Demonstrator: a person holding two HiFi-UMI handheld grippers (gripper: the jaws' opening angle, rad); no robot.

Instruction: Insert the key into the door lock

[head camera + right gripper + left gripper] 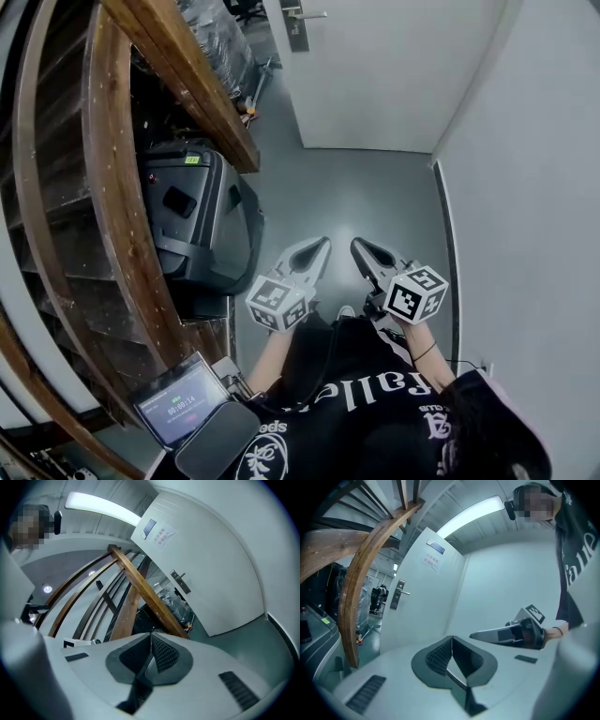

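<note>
We hold the left hand-held gripper (322,246) low in front of us, over the middle of the grey floor (356,187). Its own view shows the two ribbed pads (439,656) meeting at the tips, so the jaws are closed, and we make out nothing gripped between them. The right hand-held gripper (357,246) sits just beside it, tips near each other but apart. Its jaws are also together at the tips (151,634). A pale sliver shows lower down between the pads, and we cannot tell whether it is part of the jaw.

The left gripper view also catches the right hand-held gripper (474,634) from the side with its marker cube (534,613), which the right gripper view itself cannot show.

Beyond the tips, at the far end of the floor, stands the white door (375,84). The door lock (298,30) is a dark plate with a lever handle near the door's left edge, well apart from both grippers. The head view cuts the door off at the top. The gripper views take in more of it (a small sign (431,562) sits high on the door) along with a ceiling light (473,513).

Along the floor's left edge run curved wooden rails (178,84), with a dark case (202,220) below them. Near the floor's near left corner a lit screen (176,405) shows only in the head view. A plain wall (534,187) closes the right edge.
</note>
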